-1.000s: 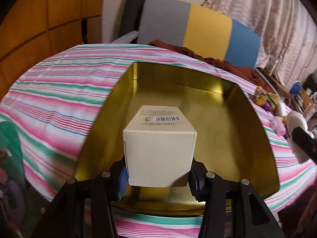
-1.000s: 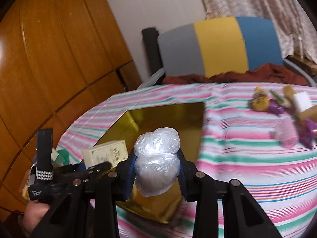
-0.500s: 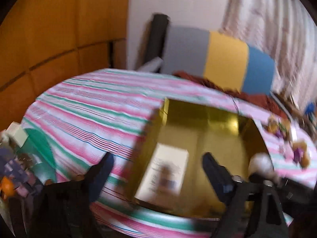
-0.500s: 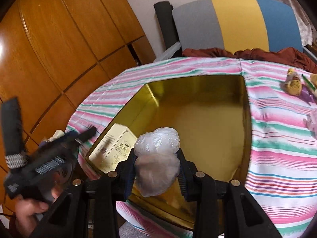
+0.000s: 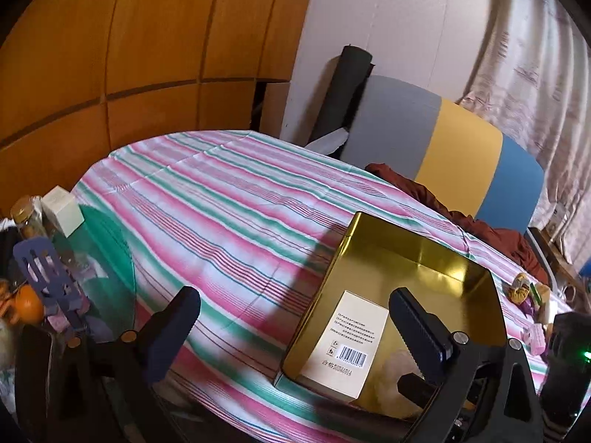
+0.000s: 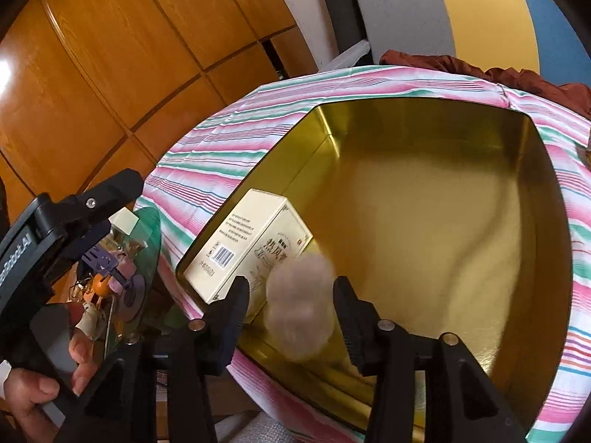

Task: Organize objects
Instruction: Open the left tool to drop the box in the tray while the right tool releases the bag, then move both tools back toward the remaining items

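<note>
Bundle (image 6: 300,304) — a pale wrapped ball, blurred — sits between the fingers of the right tongs (image 6: 291,297) over the near corner of the gold tin (image 6: 546,243). Those jaws have just been opening, and a gap shows on each side of the bundle, so it looks let go rather than gripped; whether it has landed on the tin floor I cannot tell. Just beside it on the left lies the carton (image 6: 255,243), flat in the tin, its long axis running along the left wall.

Left tongs (image 5: 295,328) stand wide apart with nothing between them, having just opened. They hang over the striped worktop (image 5: 221,203) left of the tin, so this hand is the nearer to the clutter at the worktop's left edge — a jar (image 5: 27,217), a small box (image 5: 62,210), a purple piece (image 5: 40,269). Any next pick probably lies that way.
</note>
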{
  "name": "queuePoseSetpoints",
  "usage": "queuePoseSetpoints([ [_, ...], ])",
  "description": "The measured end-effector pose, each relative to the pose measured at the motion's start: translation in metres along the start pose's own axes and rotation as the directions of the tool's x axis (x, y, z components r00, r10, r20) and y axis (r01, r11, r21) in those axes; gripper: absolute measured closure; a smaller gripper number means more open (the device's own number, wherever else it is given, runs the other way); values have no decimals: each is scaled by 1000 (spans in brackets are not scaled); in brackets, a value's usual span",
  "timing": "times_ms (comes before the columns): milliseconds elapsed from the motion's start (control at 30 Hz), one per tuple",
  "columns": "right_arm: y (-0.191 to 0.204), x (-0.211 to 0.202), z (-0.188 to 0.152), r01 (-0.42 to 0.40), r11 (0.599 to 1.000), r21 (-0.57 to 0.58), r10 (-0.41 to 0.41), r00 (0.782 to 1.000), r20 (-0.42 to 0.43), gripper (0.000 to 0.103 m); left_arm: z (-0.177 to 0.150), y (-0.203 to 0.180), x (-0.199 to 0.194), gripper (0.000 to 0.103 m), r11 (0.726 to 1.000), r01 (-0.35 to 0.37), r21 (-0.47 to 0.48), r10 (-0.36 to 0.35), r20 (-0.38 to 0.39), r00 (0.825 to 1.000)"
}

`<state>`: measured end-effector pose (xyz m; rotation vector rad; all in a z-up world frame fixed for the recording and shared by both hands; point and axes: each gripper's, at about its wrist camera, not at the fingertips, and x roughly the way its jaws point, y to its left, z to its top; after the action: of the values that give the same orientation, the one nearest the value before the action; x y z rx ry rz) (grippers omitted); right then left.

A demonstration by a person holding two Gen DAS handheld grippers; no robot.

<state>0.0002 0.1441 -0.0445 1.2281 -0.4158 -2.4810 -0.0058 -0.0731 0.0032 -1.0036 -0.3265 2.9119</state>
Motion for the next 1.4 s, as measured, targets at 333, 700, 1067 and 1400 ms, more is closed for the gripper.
queuePoseSetpoints([
  [333,-16,-40,-3,13,999,48,-18,995,100,54,-6,-12,2,0,999,31,-16,-31,-31,999],
  [700,-50,-88,1,98,988,118,-122,969,215,54,-20,-63,3,0,986,156,66,-149,-96,984],
  [1067,-126,-139,-27,231,929,287,-305,920,247,54,-46,-139,-11,0,915,356,190,-322,-187,928],
  [1400,-198,-178,-67,352,830,433,-473,856,208,54,-75,-210,-27,0,811,512,283,-432,-300,850],
])
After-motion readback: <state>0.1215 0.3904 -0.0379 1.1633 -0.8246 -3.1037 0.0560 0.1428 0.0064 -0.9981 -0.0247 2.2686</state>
